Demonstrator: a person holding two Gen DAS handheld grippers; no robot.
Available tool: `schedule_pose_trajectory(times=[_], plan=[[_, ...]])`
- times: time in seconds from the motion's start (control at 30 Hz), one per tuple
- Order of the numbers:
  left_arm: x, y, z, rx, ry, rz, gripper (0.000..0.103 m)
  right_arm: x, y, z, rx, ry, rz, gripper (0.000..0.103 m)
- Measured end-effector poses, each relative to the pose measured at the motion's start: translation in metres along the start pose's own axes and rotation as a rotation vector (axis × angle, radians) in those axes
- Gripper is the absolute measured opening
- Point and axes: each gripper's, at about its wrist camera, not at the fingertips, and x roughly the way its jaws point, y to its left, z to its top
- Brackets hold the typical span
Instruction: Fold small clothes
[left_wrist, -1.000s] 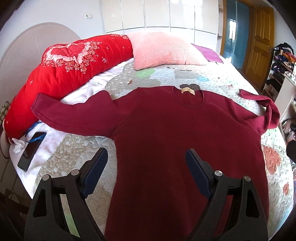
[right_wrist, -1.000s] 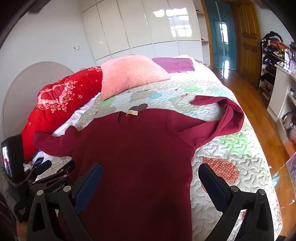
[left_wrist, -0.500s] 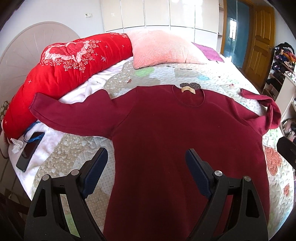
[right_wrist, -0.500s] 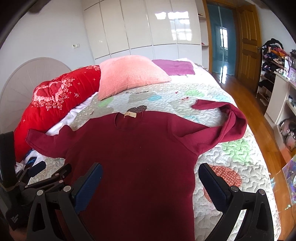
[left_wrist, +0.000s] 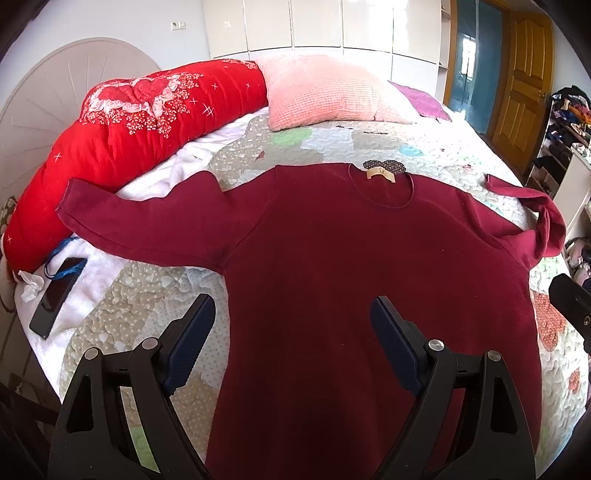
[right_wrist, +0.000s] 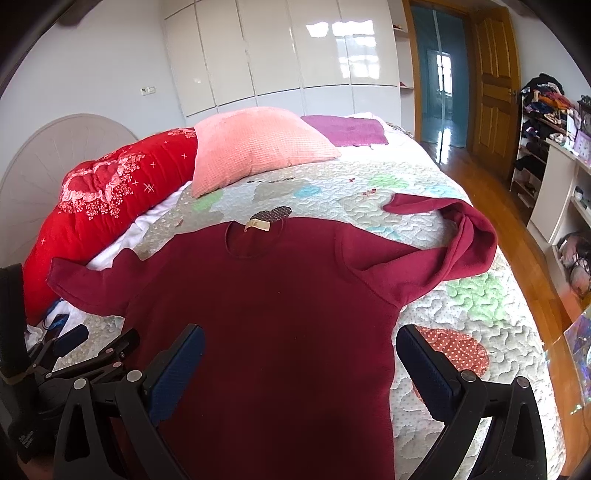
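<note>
A dark red sweater (left_wrist: 332, 266) lay flat on a quilted bed (left_wrist: 155, 295), spread beyond both grippers. The left gripper (left_wrist: 291, 339) hovered, jaws apart and empty; the right gripper (right_wrist: 299, 354) likewise. Folding looked unstarted; next probably calls for gripping a sleeve.

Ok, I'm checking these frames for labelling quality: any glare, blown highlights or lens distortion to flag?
Left wrist view: pink pillow and white sheet overexposed; fisheye bends the bed, corners vignetted. Right wrist view: window glare on wardrobe doors and wooden floor; maroon sweater sharp.
</note>
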Motion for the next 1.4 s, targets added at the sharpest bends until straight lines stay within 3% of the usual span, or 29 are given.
schedule_pose_trajectory(times=[1.4], plan=[[0.026, 0.006, -0.002, -0.009, 0.043, 0.002, 0.086, 0.036, 0.023, -0.002, -0.041, 0.018, -0.007, 0.103]])
